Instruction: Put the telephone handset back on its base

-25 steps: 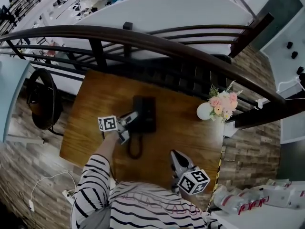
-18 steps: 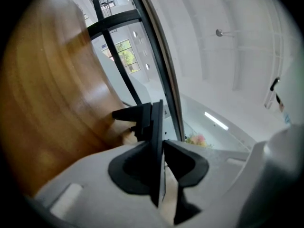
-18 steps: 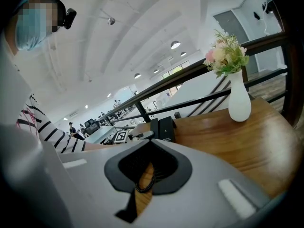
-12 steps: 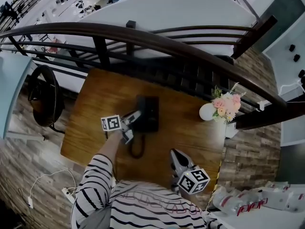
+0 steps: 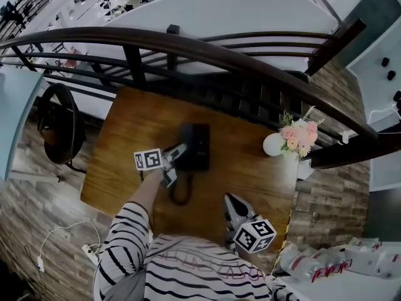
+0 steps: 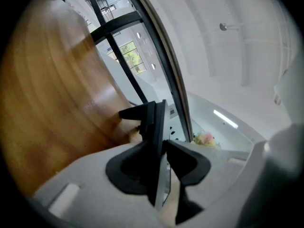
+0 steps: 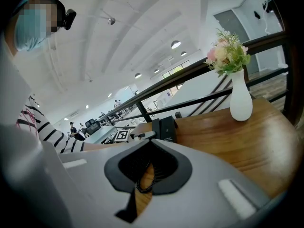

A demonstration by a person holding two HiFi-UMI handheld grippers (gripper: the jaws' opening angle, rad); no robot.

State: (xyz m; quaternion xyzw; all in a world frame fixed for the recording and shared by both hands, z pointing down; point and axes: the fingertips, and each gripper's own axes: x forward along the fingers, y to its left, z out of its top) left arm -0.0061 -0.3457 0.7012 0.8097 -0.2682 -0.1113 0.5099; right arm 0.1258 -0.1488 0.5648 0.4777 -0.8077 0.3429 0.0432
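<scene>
The bench is standing in front of you, with the railing running behind it. The telephone base is sitting near the middle, with the handset lying along its left side. The cord is looping back toward you. The vase is standing at the far right corner.

Black handset (corded) on base

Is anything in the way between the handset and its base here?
Nothing visible. The handset already appears seated on the base, between the jaws of the left gripper, which have just been opening.
</scene>
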